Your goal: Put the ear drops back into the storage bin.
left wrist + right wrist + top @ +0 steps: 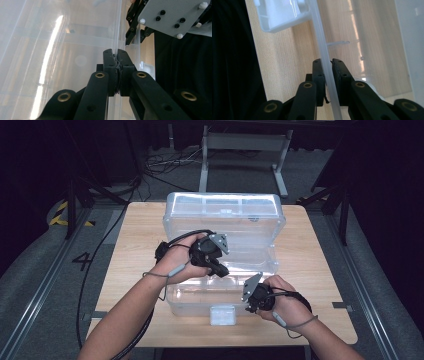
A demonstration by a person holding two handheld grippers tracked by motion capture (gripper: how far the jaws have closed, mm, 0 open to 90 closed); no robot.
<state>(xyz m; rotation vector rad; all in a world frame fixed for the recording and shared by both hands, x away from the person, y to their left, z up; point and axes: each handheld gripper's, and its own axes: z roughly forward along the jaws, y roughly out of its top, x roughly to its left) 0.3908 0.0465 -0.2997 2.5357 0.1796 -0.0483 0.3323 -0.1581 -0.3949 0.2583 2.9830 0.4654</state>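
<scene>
Lying open on wooden table: clear plastic box, white latch. Box wall being pinched by left gripper; front rim being clamped by right gripper.

Box on table, open lid standing behind it. Left tongs inside box; right tongs at front wall, right of latch.

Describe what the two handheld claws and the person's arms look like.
Both claws, left claw and right claw, are black, with linked bars carrying brass-coloured rivets and flat black pads. Each bears a grey three-cornered plate with black and white screws. Black cables trail from them. Grey cords loop around the wrists; the forearms are bare, no sleeves.
</scene>
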